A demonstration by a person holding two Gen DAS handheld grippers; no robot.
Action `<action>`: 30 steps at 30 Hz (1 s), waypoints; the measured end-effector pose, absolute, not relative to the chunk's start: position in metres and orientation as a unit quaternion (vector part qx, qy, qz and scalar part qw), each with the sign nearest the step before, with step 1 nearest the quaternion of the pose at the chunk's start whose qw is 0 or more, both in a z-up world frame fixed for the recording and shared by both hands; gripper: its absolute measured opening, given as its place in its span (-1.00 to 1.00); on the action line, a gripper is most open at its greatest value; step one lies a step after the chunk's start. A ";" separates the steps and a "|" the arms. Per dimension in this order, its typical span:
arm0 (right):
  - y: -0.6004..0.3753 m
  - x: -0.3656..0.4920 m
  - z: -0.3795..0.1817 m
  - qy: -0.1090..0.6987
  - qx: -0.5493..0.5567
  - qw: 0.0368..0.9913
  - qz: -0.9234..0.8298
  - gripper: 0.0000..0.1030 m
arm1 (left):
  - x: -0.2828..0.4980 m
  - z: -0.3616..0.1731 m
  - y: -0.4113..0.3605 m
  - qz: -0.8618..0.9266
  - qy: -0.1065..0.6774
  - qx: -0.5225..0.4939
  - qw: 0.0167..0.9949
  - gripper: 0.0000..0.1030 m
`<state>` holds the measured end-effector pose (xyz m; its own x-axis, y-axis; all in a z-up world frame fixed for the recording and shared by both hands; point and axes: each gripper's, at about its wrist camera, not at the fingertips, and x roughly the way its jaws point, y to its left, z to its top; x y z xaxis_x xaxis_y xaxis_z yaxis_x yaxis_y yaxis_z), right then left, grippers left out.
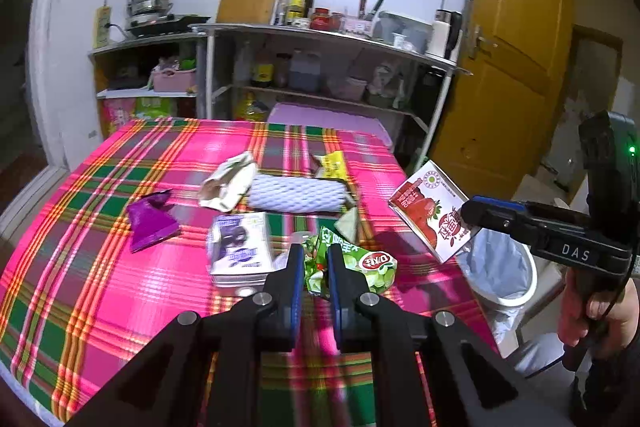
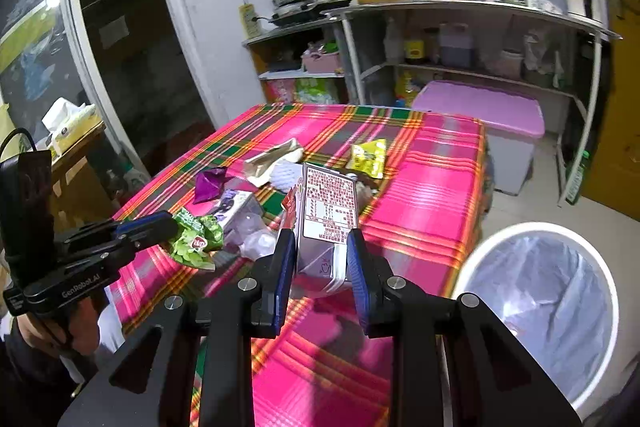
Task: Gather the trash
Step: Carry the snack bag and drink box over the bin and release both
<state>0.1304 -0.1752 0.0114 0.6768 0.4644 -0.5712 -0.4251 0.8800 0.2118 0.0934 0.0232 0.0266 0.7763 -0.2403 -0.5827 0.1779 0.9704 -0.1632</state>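
Both grippers are loaded. The left gripper point(image 1: 313, 269) has its jaws pinched together on the green snack wrapper point(image 1: 352, 267), holding it by a crumpled edge above the near right part of the counter point(image 1: 80, 267). This wrapper is thin crinkly film, probably almost weightless and slick; a pinch on a bunched fold, as here, looks safer than on a flat single layer, which could slide out.

The right gripper point(image 2: 320, 259) has its jaws clamped across the red-and-white drink carton point(image 2: 326, 211), gripping its lower end so the carton stands up out of the jaws, off the counter and near its right edge. The carton looks light and likely empty, with stiff card walls that dent if squeezed hard. Holding it across two flat faces near one end seems secure, though a long free end may swing.

The white bin point(image 2: 536, 311), lined with a pale bag, stands on the floor just past the counter's right edge, close to the carton.

More trash lies on the plaid cloth: a purple-print carton point(image 1: 238, 255) near the front middle, a purple foil wrapper point(image 1: 152, 223) towards the left, crumpled paper point(image 1: 228, 183) and a white foam net sleeve point(image 1: 296, 193) in the middle, and a yellow packet point(image 1: 334, 165) nearer the far edge. The sleeve is soft and springy, so it could be taken anywhere; the foil is best taken at a fold.
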 end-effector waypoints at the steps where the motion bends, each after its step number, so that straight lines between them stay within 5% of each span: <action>1: -0.179 0.129 0.011 0.320 0.032 0.916 0.239 -0.46 | 0.094 0.027 0.018 -0.116 0.315 -0.048 0.941 -0.77; 30: -0.320 0.105 -0.017 0.341 0.084 0.932 0.086 -0.46 | 0.152 0.011 -0.152 -0.273 0.337 0.011 0.901 -0.77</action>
<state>0.1052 -0.3199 -0.0173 0.7530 0.2179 -0.6209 -0.1041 0.9711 0.2146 0.1523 -0.1525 0.0114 0.6239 -0.4852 -0.6126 0.4998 0.8504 -0.1644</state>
